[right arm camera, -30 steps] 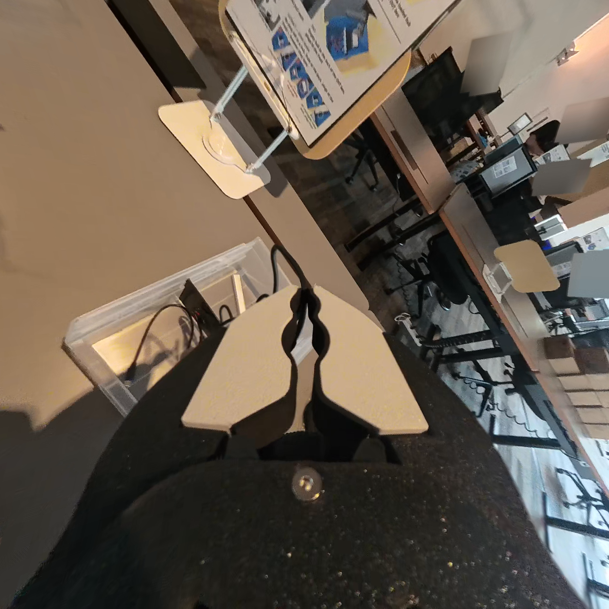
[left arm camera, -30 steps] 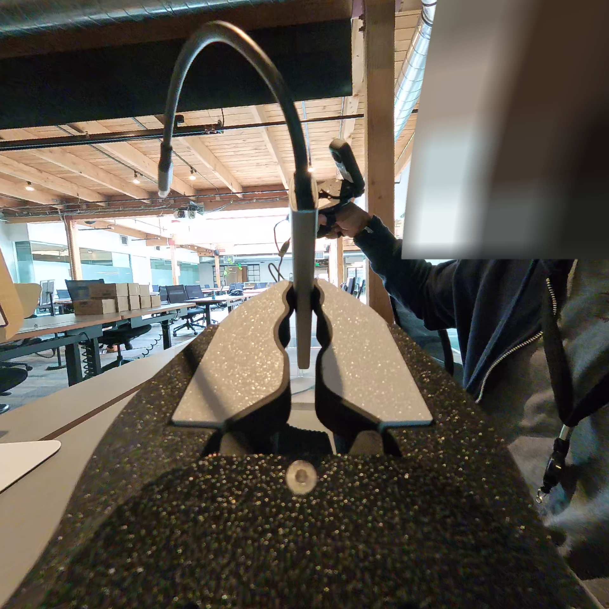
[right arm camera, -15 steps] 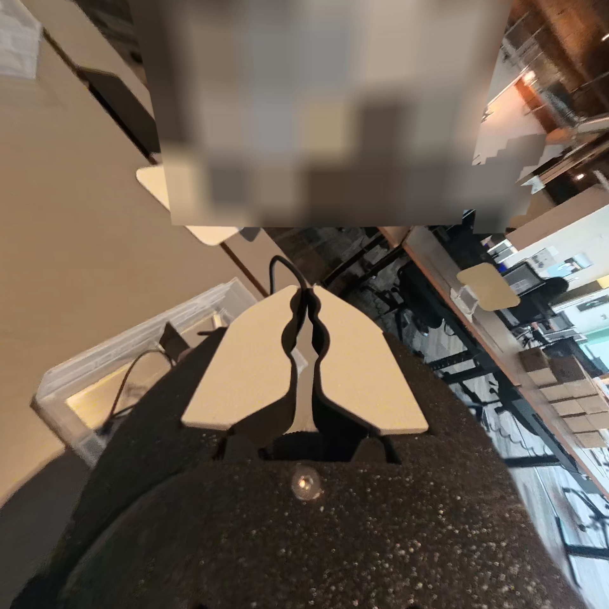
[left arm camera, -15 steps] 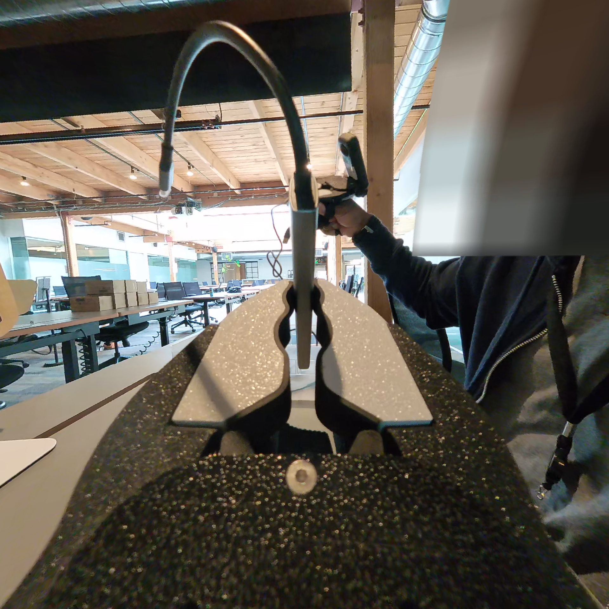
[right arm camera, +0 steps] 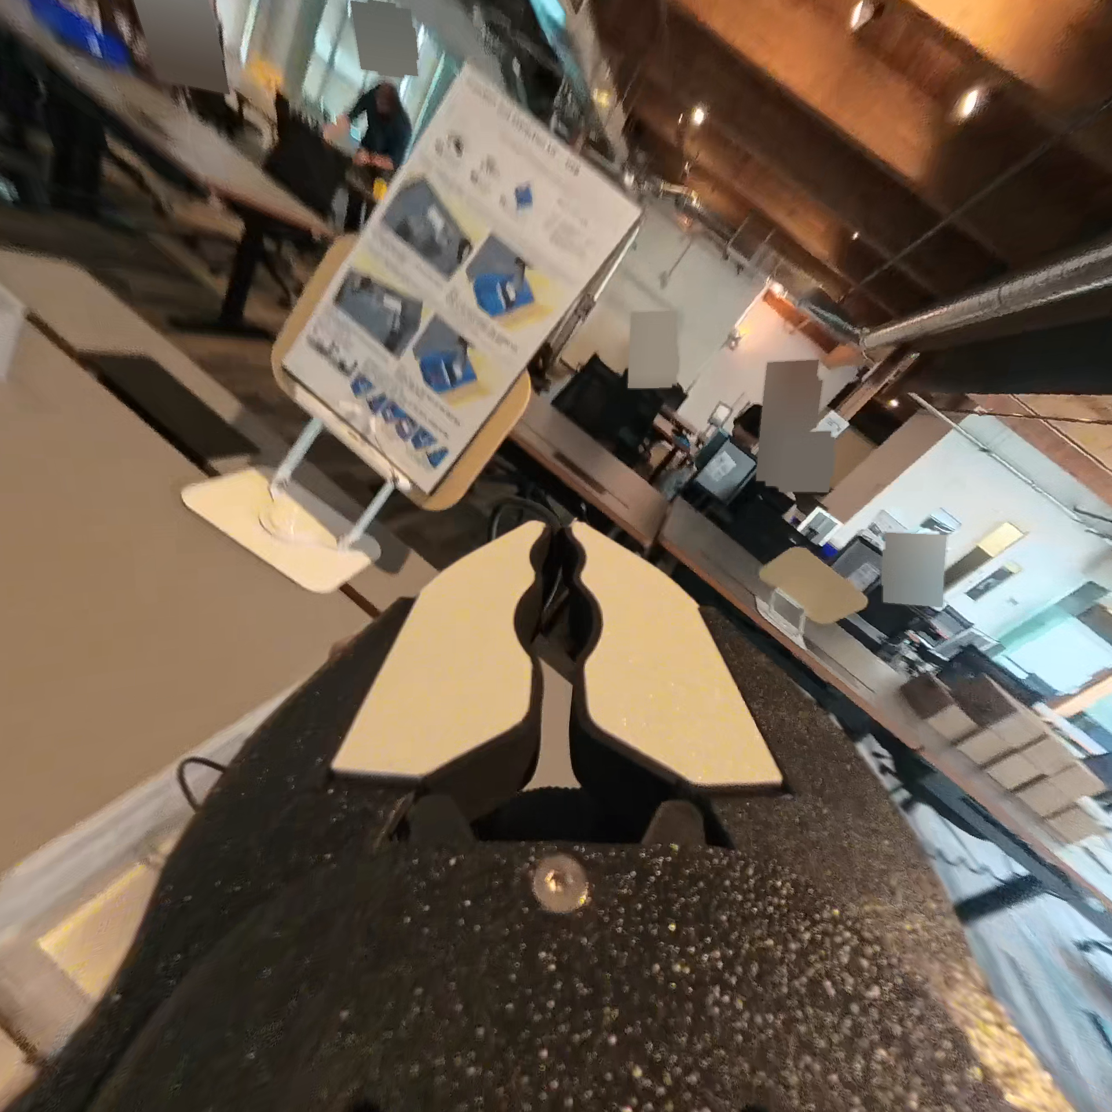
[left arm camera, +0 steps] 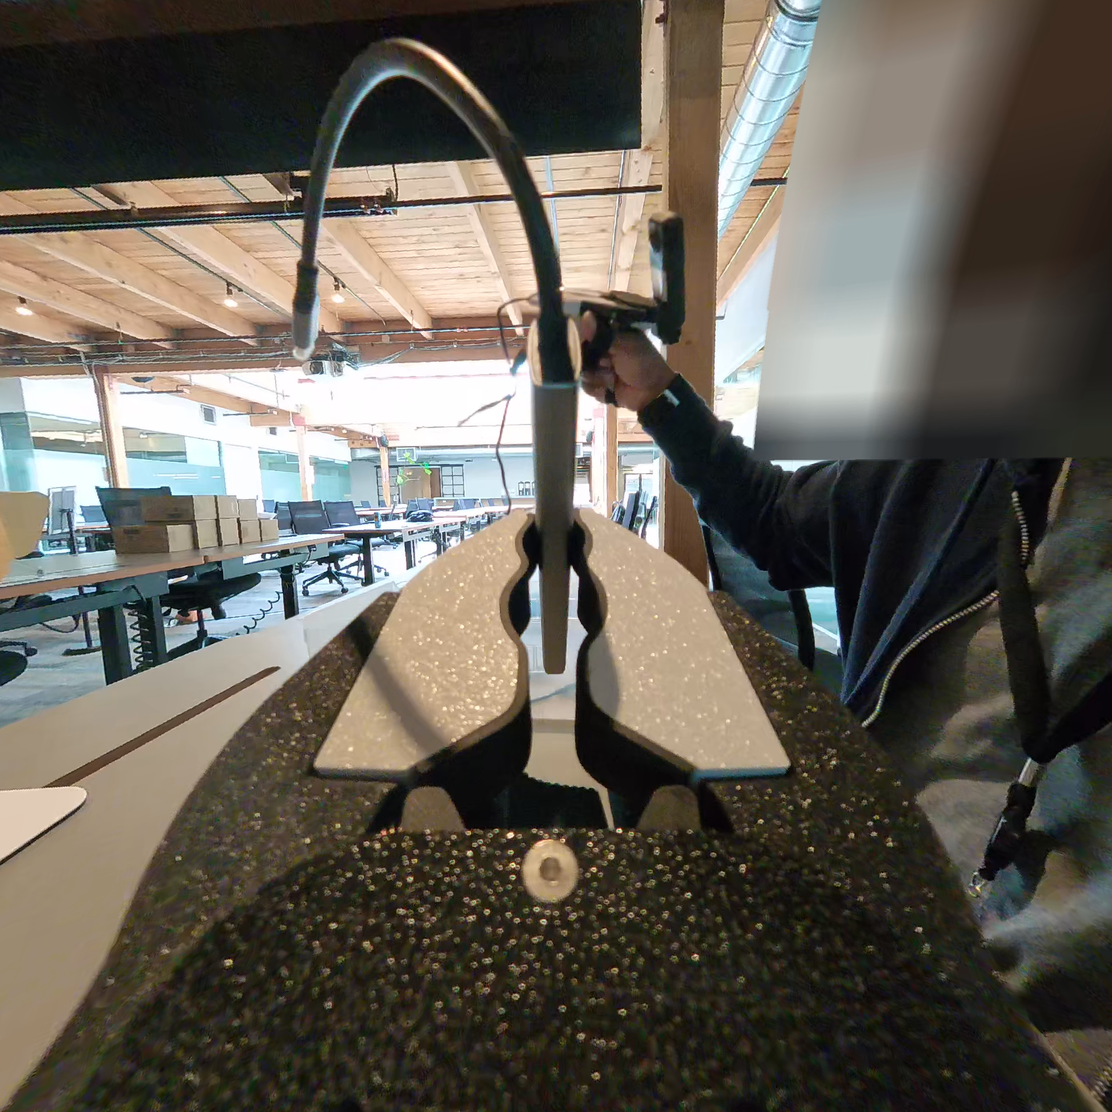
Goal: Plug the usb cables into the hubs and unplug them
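In the left wrist view my left gripper (left arm camera: pixel 553 523) is shut on a slim grey usb hub (left arm camera: pixel 553 457) that stands upright between the fingers. The hub's own grey cable (left arm camera: pixel 421 66) arches up and to the left and ends in a free plug (left arm camera: pixel 305 313). Behind the hub a hand holds my right gripper (left arm camera: pixel 638 313) raised high, and a thin usb cable (left arm camera: pixel 502 421) hangs from it. In the right wrist view my right gripper (right arm camera: pixel 558 529) is shut on that thin black usb cable (right arm camera: pixel 555 577), which loops just past the tips.
A tan table (right arm camera: pixel 90 571) carries a sign stand on a white base (right arm camera: pixel 283 529) and a clear plastic bin (right arm camera: pixel 90 872) with a cable in it. A person in a dark jacket (left arm camera: pixel 902 571) fills the right of the left wrist view, beside a wooden post (left arm camera: pixel 692 240). Spacing between my two grippers at the tips: around 45 cm.
My right gripper has risen and tilted up with the cable held; the clear bin has slid to the lower left of its view. My left gripper has kept the hub nearly still.
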`<state>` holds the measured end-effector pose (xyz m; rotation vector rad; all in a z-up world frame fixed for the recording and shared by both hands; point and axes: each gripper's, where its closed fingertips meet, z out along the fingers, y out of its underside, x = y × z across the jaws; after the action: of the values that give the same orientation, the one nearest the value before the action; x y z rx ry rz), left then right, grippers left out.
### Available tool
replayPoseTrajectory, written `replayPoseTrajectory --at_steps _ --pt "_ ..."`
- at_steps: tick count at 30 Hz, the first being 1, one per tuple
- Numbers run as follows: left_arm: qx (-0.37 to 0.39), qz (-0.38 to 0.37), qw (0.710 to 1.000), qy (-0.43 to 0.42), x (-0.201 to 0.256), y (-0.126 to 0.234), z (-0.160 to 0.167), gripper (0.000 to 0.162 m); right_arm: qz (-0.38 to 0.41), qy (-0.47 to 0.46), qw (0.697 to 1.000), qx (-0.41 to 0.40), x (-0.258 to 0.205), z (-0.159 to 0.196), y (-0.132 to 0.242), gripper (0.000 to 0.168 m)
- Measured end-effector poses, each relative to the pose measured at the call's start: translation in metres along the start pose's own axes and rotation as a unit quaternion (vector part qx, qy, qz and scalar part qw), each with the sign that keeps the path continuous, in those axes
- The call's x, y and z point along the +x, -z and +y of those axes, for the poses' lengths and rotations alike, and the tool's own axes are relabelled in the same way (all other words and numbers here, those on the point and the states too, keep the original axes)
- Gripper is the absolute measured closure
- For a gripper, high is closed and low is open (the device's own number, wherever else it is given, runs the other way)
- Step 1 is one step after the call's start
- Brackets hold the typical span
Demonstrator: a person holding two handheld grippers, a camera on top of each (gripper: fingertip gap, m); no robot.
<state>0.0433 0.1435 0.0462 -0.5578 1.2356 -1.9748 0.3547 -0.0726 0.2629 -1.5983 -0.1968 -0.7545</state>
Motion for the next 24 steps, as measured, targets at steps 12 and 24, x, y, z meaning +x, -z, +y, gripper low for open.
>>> replayPoseTrajectory --at_steps 12,24 --pt "0.000 0.002 1.000 0.002 0.000 0.000 0.000 0.152 0.032 0.071 0.995 -0.070 0.006 0.017 -0.012 0.166" --pt "-0.005 0.002 1.000 0.000 0.000 -0.001 0.002 0.152 0.090 0.043 0.995 0.012 0.046 -0.037 0.014 0.166"
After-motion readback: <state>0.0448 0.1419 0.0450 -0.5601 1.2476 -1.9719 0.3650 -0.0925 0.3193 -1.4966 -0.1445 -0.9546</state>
